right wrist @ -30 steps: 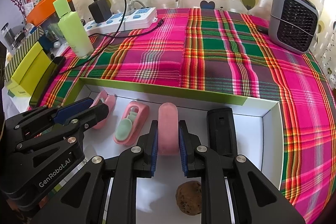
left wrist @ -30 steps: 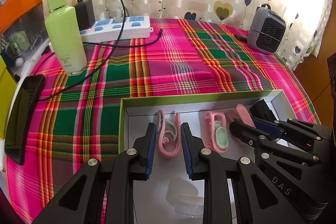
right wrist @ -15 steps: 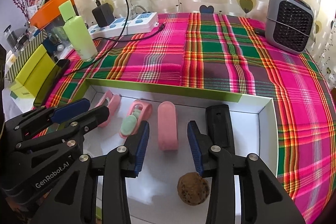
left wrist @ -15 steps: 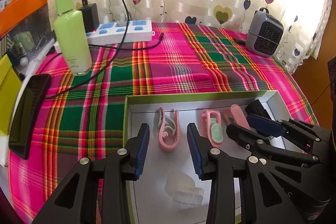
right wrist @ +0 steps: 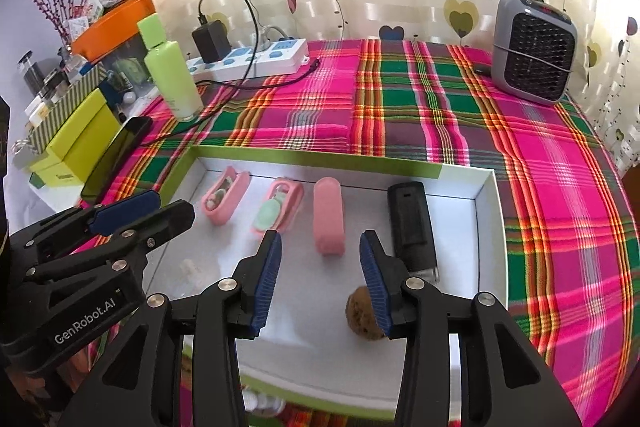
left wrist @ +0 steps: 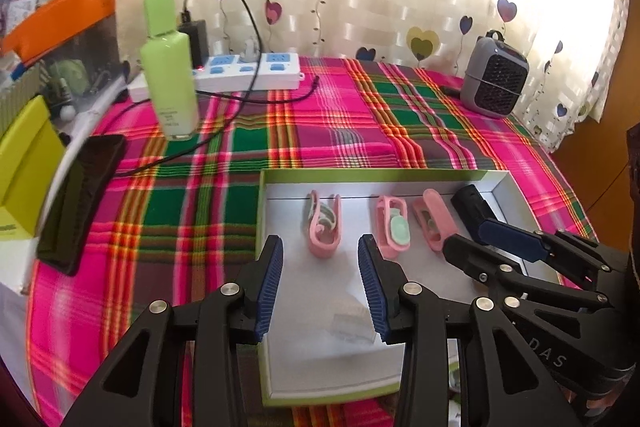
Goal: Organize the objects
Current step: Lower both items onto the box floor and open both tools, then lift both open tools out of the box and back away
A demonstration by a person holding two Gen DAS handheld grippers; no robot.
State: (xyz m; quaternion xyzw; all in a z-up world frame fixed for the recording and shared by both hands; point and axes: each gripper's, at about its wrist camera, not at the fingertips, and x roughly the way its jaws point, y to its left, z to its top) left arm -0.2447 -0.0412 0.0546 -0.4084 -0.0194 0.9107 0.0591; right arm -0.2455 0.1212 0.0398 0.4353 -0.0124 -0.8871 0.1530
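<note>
Black-framed with blue pads, the left gripper [left wrist: 320, 283] and the right gripper [right wrist: 320, 279] both hang over the near half of a shallow white tray [right wrist: 486, 227] with a green rim. Each gripper's jaws are opening and stand partly apart with nothing pressed between the pads.

Near the left gripper, a clear plastic piece [left wrist: 352, 319] lies on the tray floor below the gap. Near the right gripper, a brown rough ball [right wrist: 362, 311] sits just beside the right pad.

Beyond the grippers, four items lie in a row across the tray, each with its long axis running near to far:
- leftmost pink clip [left wrist: 325, 223], open end toward the far wall;
- pink clip with a mint insert [left wrist: 392, 227];
- closed pink case [right wrist: 329, 221], just beyond the right gripper's gap, apart from both pads;
- black rectangular device [right wrist: 412, 225], rightmost, its metal end toward the near side.

The tray rests on a pink-and-green plaid cloth [right wrist: 400, 111] covering the worktop. Farther back stand a green bottle [left wrist: 168, 67] at the left, a white-and-blue power strip [left wrist: 248, 71] with a black adapter, and a grey fan heater [right wrist: 534, 49] at the far right. A black phone [left wrist: 80, 199] lies at the left edge.
</note>
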